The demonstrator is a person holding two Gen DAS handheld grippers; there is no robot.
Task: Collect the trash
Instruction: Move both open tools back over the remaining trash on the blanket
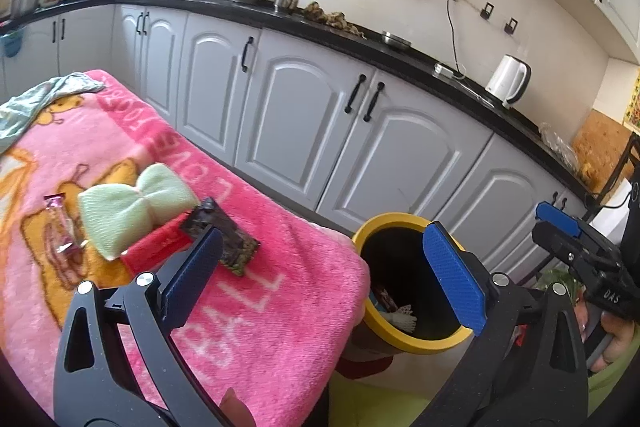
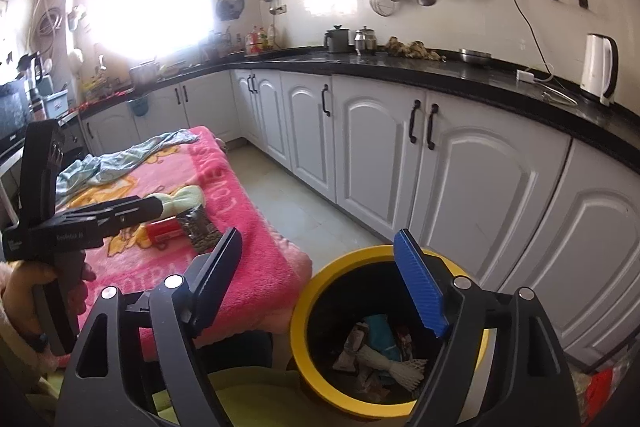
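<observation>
The dark snack wrapper [image 1: 220, 237] is lying flat on the pink fleece blanket [image 1: 280, 307], its long axis running diagonally from the far left toward the near right edge of the table, and it is sitting directly ahead of the left gripper [image 1: 320, 275], just past that gripper's left pad. One end is touching a red packet [image 1: 156, 251], which is lying crosswise beside it; a clear pink-tinted candy wrapper [image 1: 60, 227] is resting further left, apart from both. The left gripper is standing nearer to all three pieces than the right gripper [image 2: 320, 287], which is hanging over the yellow-rimmed bin [image 2: 304, 331] at the table's near corner. Both grippers are showing their fingers spread wide with nothing between them. The bin, a black-lined round tub, is already holding crumpled wrappers, a teal scrap and a white netted piece.

The dark wrapper is looking crinkled and glossy, a thin rectangular film that will likely be needing a pinch across its short side. The red packet is appearing smooth and slightly plump. Between the candy wrapper and the dark one, a pale green knitted cloth [image 1: 136, 203], cinched in the middle like a bow, is lying soft and bulky; a light blue-green garment [image 2: 120, 159] is draping over the blanket's far end. The blanket's deep pile could be letting thin film sink in.
</observation>
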